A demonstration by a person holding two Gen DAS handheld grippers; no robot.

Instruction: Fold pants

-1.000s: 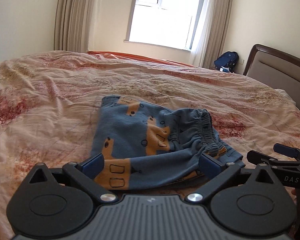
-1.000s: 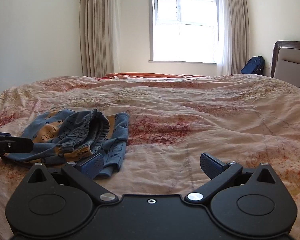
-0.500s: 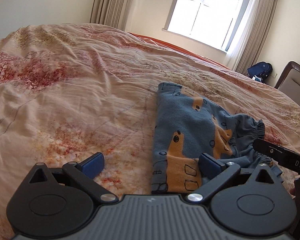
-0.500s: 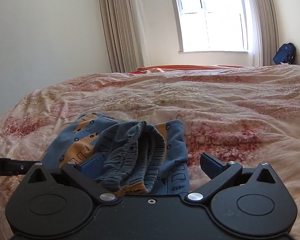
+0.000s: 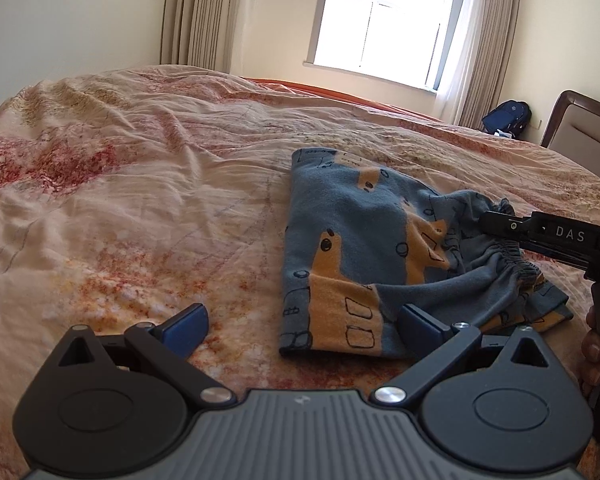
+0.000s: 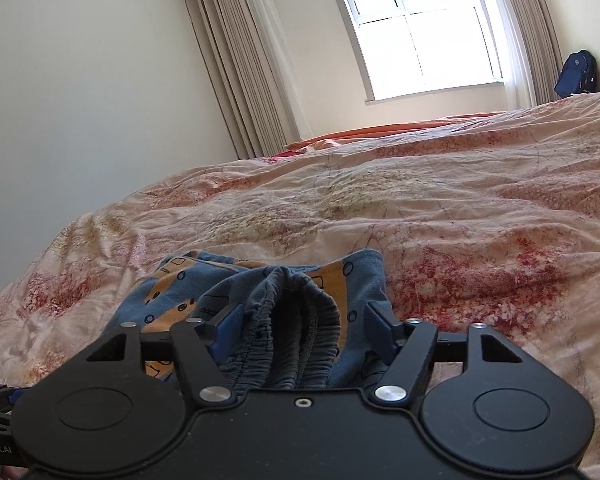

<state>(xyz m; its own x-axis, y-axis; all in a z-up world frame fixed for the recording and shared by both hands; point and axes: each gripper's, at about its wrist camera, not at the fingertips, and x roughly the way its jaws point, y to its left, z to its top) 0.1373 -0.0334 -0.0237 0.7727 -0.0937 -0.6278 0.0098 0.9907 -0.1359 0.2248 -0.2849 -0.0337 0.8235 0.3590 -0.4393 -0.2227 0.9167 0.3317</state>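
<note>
Pants (image 5: 384,256) lie bunched on bed (image 5: 140,208); your right gripper (image 6: 302,330) fingers straddle the waistband, spread, likely lining up a pinch, while left gripper (image 5: 300,320) hangs spread, empty.

The left wrist view sits low over the bed (image 5: 148,184), looking along the left gripper (image 5: 302,322) toward the window (image 5: 380,28), with the pants (image 5: 380,256) near and right of centre. The right wrist view looks up more steeply from close behind the right gripper (image 6: 304,326), the pants (image 6: 284,304) right at its fingers, perhaps between them. Both views share the pants, bed, window (image 6: 420,28) and backpack (image 5: 506,116) (image 6: 576,74); the right gripper (image 5: 496,222) enters the left view's right edge.
</note>
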